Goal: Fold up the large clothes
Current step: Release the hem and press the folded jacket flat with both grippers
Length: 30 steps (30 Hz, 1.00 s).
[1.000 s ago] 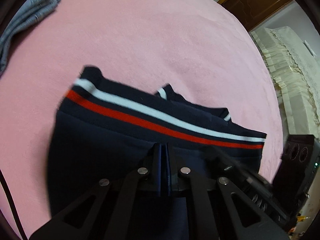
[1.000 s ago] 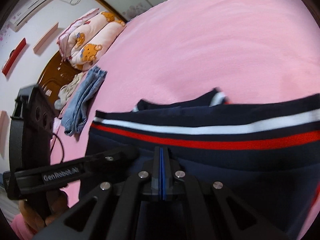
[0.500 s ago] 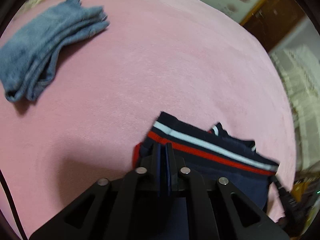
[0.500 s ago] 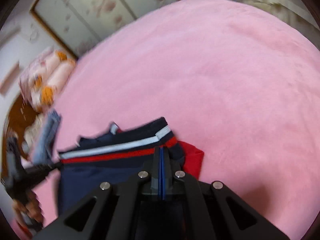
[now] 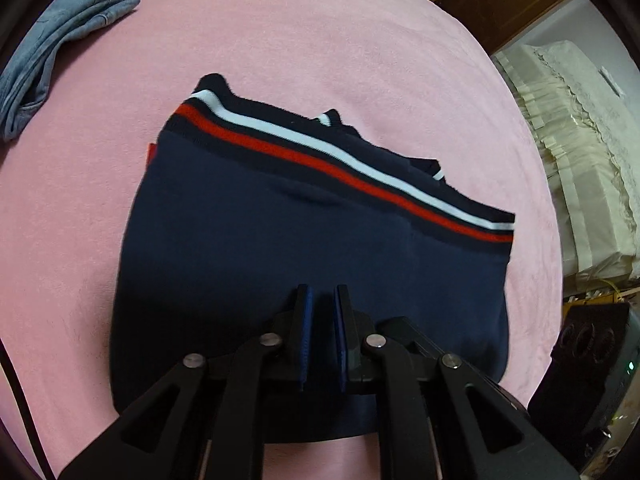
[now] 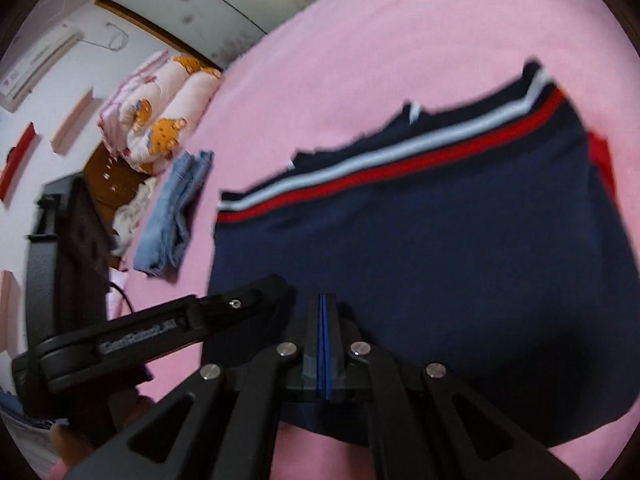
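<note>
A folded navy sweater [image 5: 304,248] with a white and a red stripe along its far hem lies flat on the pink bedspread [image 5: 320,32]. It also shows in the right wrist view [image 6: 460,248], with a red part peeking out at its right edge. My left gripper [image 5: 320,292] is slightly open and empty, just above the sweater's near edge. My right gripper [image 6: 323,300] is shut with nothing visible between its pads, over the sweater's near left corner. The left gripper's black body [image 6: 160,328] shows at the left of the right wrist view.
Folded blue jeans [image 5: 60,40] lie on the bedspread at the far left, also in the right wrist view [image 6: 176,208]. A rolled bear-print quilt [image 6: 160,108] lies at the bed's far end. A cream covered sofa [image 5: 580,160] and a black device [image 5: 592,360] stand beside the bed.
Both grippers swung up and back down with the sweater; it now lies flat and folded. The left gripper has opened and let go. The right gripper has drawn back to the near edge.
</note>
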Tool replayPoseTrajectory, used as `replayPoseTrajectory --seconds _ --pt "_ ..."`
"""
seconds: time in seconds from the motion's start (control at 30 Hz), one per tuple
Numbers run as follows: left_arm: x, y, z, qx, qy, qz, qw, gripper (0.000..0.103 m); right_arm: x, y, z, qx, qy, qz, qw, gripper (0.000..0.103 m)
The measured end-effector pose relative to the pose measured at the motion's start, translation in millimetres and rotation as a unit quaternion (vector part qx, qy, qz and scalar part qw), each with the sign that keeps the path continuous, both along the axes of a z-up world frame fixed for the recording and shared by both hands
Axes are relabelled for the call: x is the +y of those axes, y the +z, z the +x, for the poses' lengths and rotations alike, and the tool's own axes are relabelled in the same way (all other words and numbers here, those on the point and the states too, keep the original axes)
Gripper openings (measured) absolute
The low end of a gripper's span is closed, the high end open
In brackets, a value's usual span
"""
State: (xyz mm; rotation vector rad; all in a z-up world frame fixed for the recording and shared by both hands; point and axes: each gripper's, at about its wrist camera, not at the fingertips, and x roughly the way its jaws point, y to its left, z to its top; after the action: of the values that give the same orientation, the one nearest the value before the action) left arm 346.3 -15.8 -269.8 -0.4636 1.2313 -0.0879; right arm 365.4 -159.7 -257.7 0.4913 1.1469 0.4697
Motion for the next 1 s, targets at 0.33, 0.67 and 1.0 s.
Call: replayPoseTrajectory --seconds 0.33,0.67,1.0 --pt "50 -5 -26 0.004 0.024 0.108 0.9938 0.005 -67 6 -2 -0.030 -0.062 -0.112 0.991 0.000" --pt "78 20 -54 -0.011 0.054 0.039 0.9977 0.005 -98 44 -36 -0.068 -0.072 -0.144 0.985 0.000" --pt "-20 1 -55 0.029 -0.040 0.018 0.9986 0.007 -20 18 -58 -0.018 0.012 -0.086 0.996 0.000"
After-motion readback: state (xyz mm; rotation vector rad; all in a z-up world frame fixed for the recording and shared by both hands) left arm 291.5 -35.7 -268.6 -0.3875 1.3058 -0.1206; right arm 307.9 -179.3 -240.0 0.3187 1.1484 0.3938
